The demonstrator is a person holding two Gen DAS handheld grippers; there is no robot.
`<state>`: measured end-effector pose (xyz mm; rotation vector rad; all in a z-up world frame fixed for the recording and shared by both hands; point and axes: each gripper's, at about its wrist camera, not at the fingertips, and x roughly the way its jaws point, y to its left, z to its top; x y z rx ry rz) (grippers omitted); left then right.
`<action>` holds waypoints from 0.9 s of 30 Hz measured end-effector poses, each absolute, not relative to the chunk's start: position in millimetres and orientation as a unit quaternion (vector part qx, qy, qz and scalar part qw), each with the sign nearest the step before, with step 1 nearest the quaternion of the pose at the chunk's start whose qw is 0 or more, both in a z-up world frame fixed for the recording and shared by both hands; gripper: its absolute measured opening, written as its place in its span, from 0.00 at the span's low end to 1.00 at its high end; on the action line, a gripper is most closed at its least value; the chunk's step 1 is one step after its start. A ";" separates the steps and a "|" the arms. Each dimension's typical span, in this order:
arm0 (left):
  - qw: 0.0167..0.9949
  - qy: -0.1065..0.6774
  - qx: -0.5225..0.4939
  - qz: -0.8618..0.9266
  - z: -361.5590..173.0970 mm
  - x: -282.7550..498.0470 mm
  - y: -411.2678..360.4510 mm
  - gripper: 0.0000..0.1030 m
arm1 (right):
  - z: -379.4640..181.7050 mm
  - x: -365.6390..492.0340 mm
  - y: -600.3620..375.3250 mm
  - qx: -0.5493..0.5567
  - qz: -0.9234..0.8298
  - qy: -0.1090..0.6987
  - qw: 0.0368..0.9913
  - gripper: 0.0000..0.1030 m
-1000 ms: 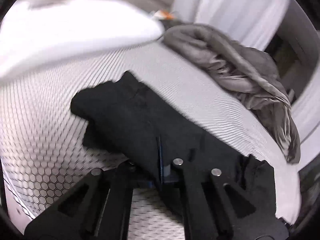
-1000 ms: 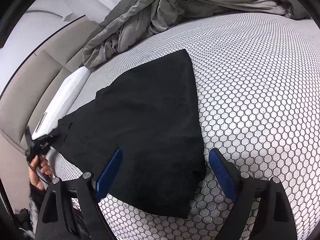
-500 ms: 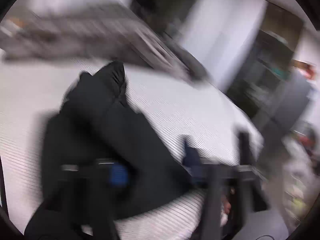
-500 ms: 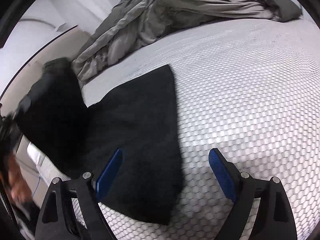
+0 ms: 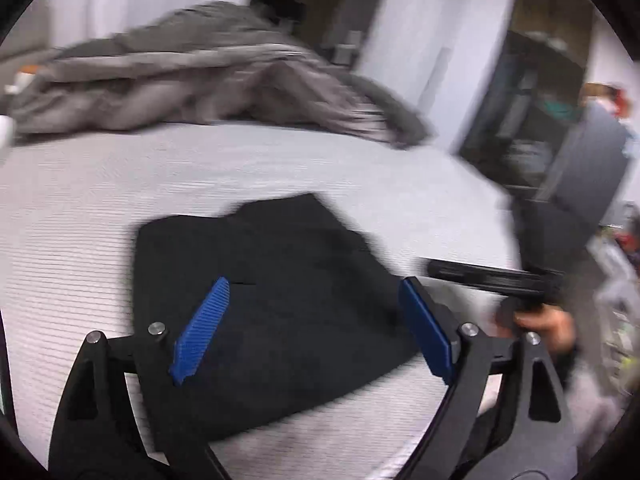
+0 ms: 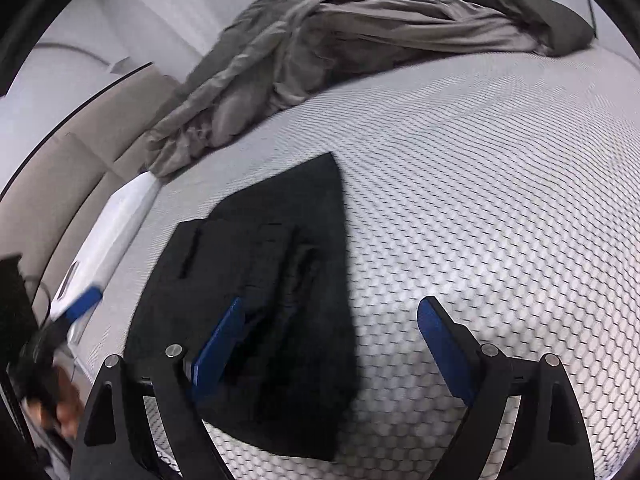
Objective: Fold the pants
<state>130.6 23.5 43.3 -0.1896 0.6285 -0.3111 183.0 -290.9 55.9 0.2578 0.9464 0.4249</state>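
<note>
The black pants (image 5: 276, 280) lie folded into a flat stack on the bed's honeycomb-patterned sheet (image 5: 80, 208). They also show in the right wrist view (image 6: 272, 280), with a smaller folded layer on top. My left gripper (image 5: 312, 328) is open and empty, hovering over the near edge of the pants. My right gripper (image 6: 332, 340) is open and empty, above the stack's right edge. The other gripper's black body and the hand holding it appear at the right of the left wrist view (image 5: 492, 280) and at the left of the right wrist view (image 6: 80, 308).
A rumpled grey duvet (image 6: 360, 40) lies heaped across the far side of the bed (image 5: 200, 76). A white pillow (image 6: 116, 220) sits by the beige headboard (image 6: 72, 172). Dark shelves and furniture (image 5: 540, 128) stand beyond the bed's right edge.
My left gripper was shut on the pants' end, carried it over onto the rest, then opened and let go. The pants are now a shorter folded stack. My right gripper stayed open.
</note>
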 end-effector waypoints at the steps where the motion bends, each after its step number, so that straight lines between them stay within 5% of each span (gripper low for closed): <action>1: 0.938 0.307 -0.097 -0.126 36.7 134.5 35.7 0.83 | 57.0 181.8 -286.1 0.123 0.215 0.449 0.858 0.87; 14: 0.928 0.346 -0.135 -0.019 -10.6 150.8 118.7 0.81 | 57.6 175.3 -258.7 0.230 0.353 0.446 0.790 0.85; 27: 0.928 0.360 -0.091 -0.037 -7.5 142.6 75.2 0.81 | 48.8 187.6 -266.6 0.365 0.409 0.453 0.703 0.85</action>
